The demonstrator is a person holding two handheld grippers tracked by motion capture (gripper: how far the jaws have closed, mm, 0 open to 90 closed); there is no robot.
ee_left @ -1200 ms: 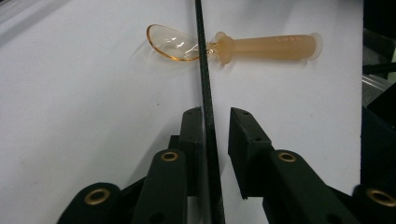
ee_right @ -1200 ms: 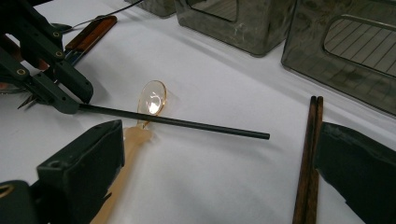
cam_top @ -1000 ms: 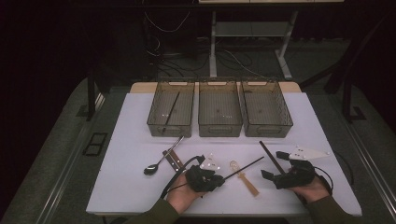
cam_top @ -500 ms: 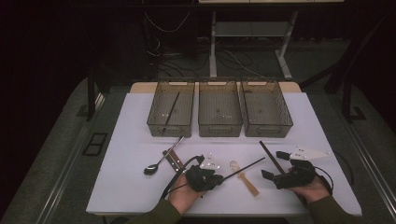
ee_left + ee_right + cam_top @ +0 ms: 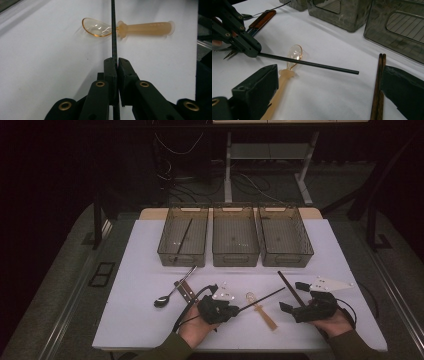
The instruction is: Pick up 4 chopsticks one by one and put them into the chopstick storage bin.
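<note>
Left gripper (image 5: pixel 235 310) clamped shut on one end of a black chopstick (image 5: pixel 262 297); its long axis runs rightward, over the amber plastic spoon (image 5: pixel 261 310), toward the open, empty right gripper (image 5: pixel 293 296). Three bins (image 5: pixel 235 236) lie beyond, the left one already holding a black stick.

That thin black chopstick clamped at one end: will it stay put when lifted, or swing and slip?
Black chopstick looks straight and unbending, so probably stiff and light. Left gripper pinches only its end, so it may pivot. Being thin and smooth, it could slip.
</note>
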